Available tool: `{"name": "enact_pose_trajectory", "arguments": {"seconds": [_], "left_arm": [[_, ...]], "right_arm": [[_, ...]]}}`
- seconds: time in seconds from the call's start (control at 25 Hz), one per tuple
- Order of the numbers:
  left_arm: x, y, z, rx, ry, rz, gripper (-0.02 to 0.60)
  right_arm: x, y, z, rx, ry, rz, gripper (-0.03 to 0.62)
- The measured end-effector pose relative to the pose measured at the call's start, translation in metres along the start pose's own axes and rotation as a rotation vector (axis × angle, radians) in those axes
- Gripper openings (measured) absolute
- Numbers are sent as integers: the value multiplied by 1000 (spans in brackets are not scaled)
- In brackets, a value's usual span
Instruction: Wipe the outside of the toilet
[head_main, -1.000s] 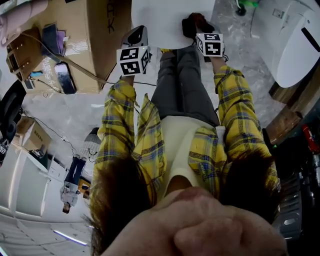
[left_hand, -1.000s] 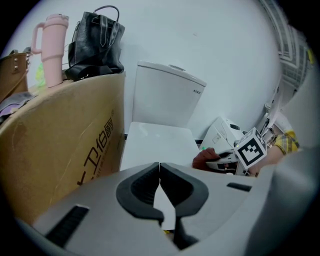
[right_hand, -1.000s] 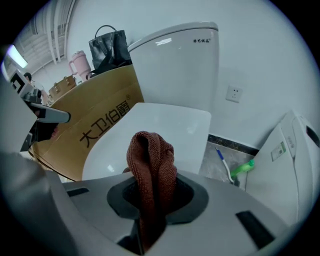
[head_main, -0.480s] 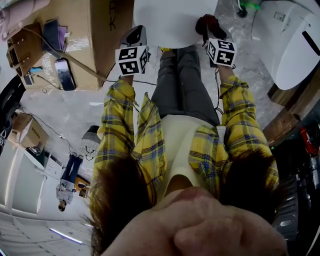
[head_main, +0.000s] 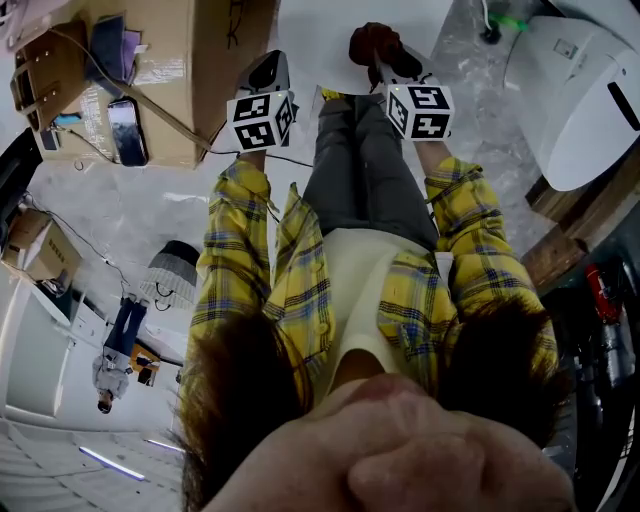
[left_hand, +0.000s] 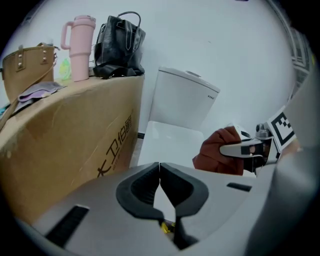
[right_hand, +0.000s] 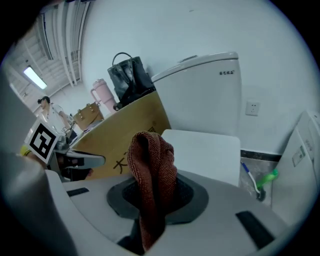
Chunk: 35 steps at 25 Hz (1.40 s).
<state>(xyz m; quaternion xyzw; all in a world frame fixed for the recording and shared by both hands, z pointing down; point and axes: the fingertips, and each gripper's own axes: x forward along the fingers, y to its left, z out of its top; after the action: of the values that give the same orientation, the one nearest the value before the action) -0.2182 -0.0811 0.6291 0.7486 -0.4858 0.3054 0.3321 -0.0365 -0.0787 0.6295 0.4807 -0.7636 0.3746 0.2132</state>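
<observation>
**Desk:** Where is the cloth?

**Operator:** My right gripper (right_hand: 157, 192) is pinching it. The jaws are clamped on a rust-brown cloth (right_hand: 152, 175), which stands up in a bunched fold above them and hangs down below.

**Desk:** And the toilet?

**Operator:** The toilet (right_hand: 202, 152) is straight ahead of that gripper. The closed white lid is just beyond the cloth, and the tank (right_hand: 205, 95) is behind it against the wall. From my head view the cloth sits over the near right edge of the lid. I can't tell whether it presses on the lid.

**Desk:** What about your left side?

**Operator:** My left gripper (left_hand: 160, 172) has its jaws pressed together with nothing between them. It points at the lid from the near left. In its view the cloth is off to the right, beside the lid's front corner, with the right gripper's jaws around it.

**Desk:** Anything close by?

**Operator:** A cardboard box (left_hand: 65, 135) stands just left of the toilet. A pink tumbler (left_hand: 80, 47) and a black handbag (left_hand: 120, 47) sit on top of it. A green-handled brush (right_hand: 265, 177) lies on the floor to the toilet's right.
</observation>
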Motion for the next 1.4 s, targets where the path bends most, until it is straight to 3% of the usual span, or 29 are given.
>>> {"name": "enact_pose_trajectory", "arguments": {"seconds": [0.4,0.52,0.76,1.0,1.4], "left_arm": [[-10,10,-17,-51,0,33,9],[-12,11,-22,-59,9,36,9],[-7,10,-24,-54,20,25,9],[-2,3,-25,-29,36,8,9],[7,-18,-24,19,58,-42,9]], "right_arm": [[60,88,1,-135,21,206,83],[74,101,-2,-141,29,232,83],[98,96,-32,-88,72,228,83],[92,76,-85,-178,206,190,83],[58,25,-108,-219,239,105,83]]}}
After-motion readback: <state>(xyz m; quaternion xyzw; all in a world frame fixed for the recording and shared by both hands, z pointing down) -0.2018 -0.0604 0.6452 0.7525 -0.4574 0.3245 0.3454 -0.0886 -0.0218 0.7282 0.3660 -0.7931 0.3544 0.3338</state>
